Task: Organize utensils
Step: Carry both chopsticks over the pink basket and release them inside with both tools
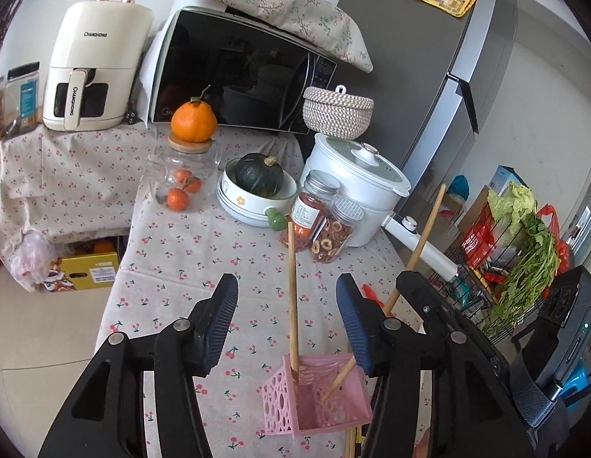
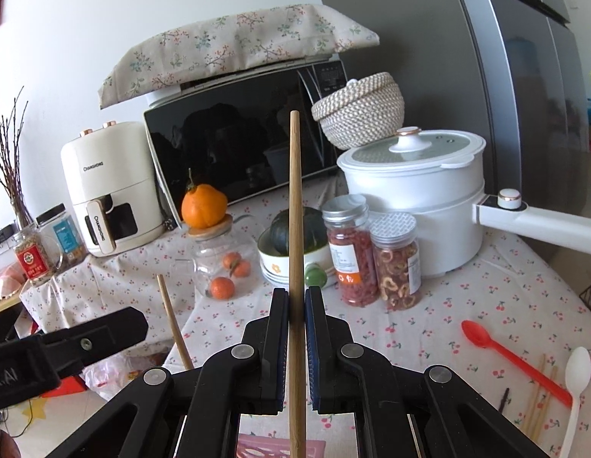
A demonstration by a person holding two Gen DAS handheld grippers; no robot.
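Loading chopsticks into pink basket [image 1: 318, 400]. Right gripper [image 2: 296, 305] clamped on upright chopstick [image 2: 295, 206], lower end over basket rim. Left gripper [image 1: 287, 324] spread wide above basket, empty; one chopstick [image 1: 292, 297] stands inside. Next, likely: lower, release. Red spoon [image 2: 512, 358], white spoon [image 2: 575, 385] lie on tablecloth.

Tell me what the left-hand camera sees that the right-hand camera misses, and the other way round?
Only the left view shows the inside of the pink basket with one chopstick standing in it, and the leafy greens beside the table. Only the right view shows the red spoon and white spoon lying on the tablecloth. Both show the microwave, the white pot, and the chopstick clamped in the right gripper.
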